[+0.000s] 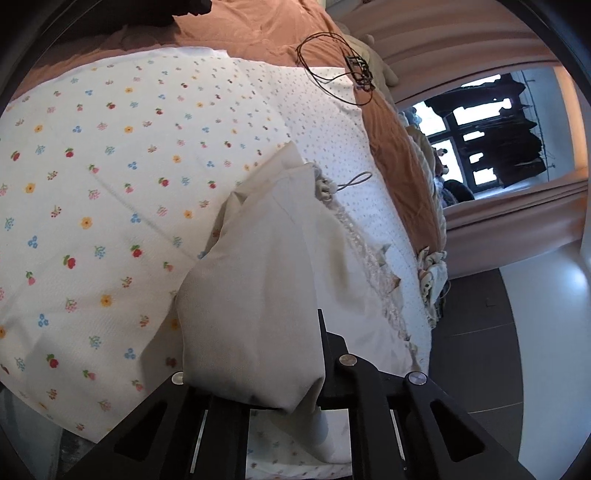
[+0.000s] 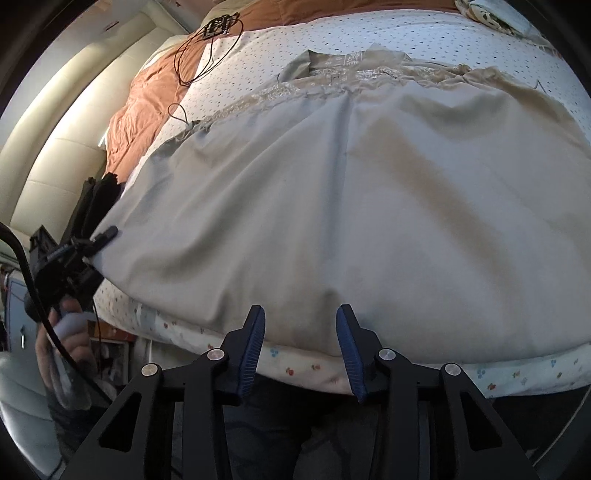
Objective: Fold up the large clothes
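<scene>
One beige dress [image 2: 332,192] spread flat on bed [image 2: 369,365], hem toward person. Left tool [image 1: 288,391] clamped on lifted hem corner, likely starting fold. Right tool [image 2: 300,343] jaws apart, empty, poised over near hem edge.

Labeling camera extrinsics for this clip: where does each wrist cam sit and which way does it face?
Left wrist: on the left tongs, looking along them across the floral sheet toward a window; they are shut on a fold of the beige garment.
Right wrist: on the right tongs, angled down at the bed edge over the spread garment; jaws open, nothing between them. The person's hand shows at left, holding the left tongs.
Shared: garment, dotted sheet, black cable, orange blanket.
</scene>
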Demonstrator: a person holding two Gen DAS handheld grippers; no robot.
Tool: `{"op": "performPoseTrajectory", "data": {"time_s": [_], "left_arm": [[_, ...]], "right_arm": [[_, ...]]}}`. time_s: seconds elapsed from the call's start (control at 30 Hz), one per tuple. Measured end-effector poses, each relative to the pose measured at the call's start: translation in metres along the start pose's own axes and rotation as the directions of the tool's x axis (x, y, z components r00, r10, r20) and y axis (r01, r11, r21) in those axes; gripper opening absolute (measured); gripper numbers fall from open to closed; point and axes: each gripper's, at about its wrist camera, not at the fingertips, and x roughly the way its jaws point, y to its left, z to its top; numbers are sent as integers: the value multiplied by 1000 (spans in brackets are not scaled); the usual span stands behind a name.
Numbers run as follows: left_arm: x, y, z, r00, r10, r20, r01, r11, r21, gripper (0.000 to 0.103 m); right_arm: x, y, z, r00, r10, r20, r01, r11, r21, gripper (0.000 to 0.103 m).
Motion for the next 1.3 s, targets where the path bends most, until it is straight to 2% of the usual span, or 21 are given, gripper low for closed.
{"op": "performPoseTrajectory", "data": {"time_s": [0.03, 0.1, 0.17, 0.27, 0.47, 0.73, 0.93, 1.03, 1.13, 1.3], "left_arm": [[0, -4, 1, 1000, -17, 0, 17, 1000, -4, 11], [-1, -14, 3, 999, -44, 1, 44, 999, -7, 10], [-1, -26, 3, 998, -63, -3, 63, 998, 6, 10], [-4, -44, 4, 996, -92, -8, 92, 995, 32, 10], [-6, -74, 9, 990, -142, -16, 143, 988, 62, 10], [-3, -96, 15, 989, -149, -15, 150, 985, 83, 10], [-1, -104, 17, 987, -160, -16, 160, 983, 94, 10], [0, -108, 20, 988, -151, -21, 152, 983, 99, 10], [1, -112, 20, 989, -147, -20, 148, 982, 115, 10], [2, -112, 20, 987, -162, -24, 164, 982, 95, 10]], "right_arm": [[6, 0, -2, 1000, -13, -11, 13, 1000, -4, 41], [22, -3, -5, 999, -26, -46, 26, 1000, 12, 33], [36, -6, -4, 997, -35, -63, 36, 999, 19, 33], [44, -7, 1, 998, -33, -60, 34, 999, 16, 32], [56, -13, 32, 999, -28, -32, 30, 998, 58, 23], [71, -22, 88, 998, -58, 8, 58, 996, 73, 23], [84, -28, 133, 998, -38, 43, 34, 994, 104, 23], [89, -29, 152, 997, -54, 63, 47, 993, 104, 22], [96, -32, 168, 995, -67, 78, 58, 992, 111, 18], [94, -42, 175, 998, -8, 63, -1, 990, 143, 18]]}}
